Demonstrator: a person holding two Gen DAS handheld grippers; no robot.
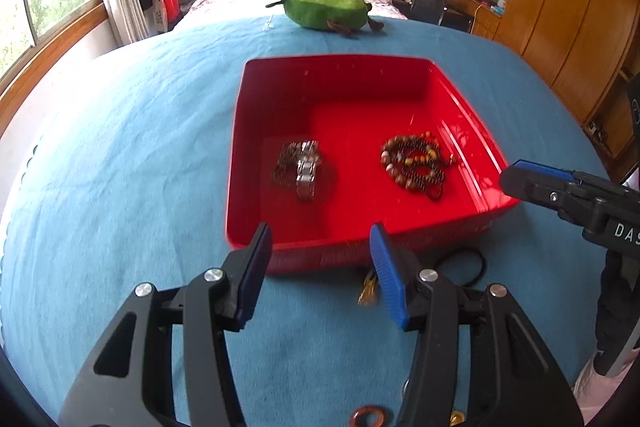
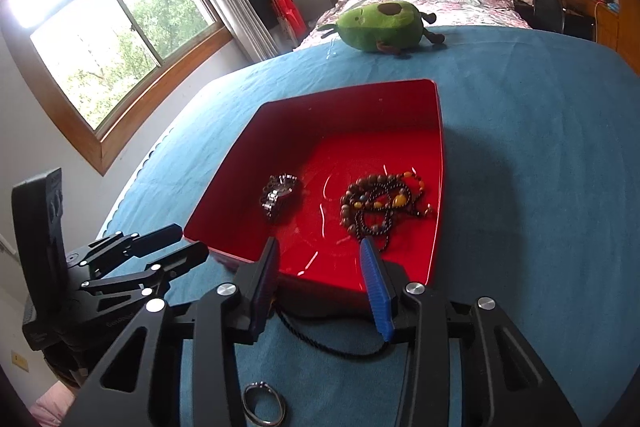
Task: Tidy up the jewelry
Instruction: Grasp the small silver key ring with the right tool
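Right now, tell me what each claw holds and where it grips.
Nothing. The left claw and the right claw are both open and empty near the red tray.

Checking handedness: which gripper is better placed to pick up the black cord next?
Probably right: the black cord lies just below its open gripper; the left gripper sits beside it.

Black cord (image 2: 332, 341) — partly behind fingers; copper ring (image 1: 370, 419) — cut off by edge

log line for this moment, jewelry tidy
left gripper open, empty | right gripper open, empty | red tray: watch, beads | ring outside
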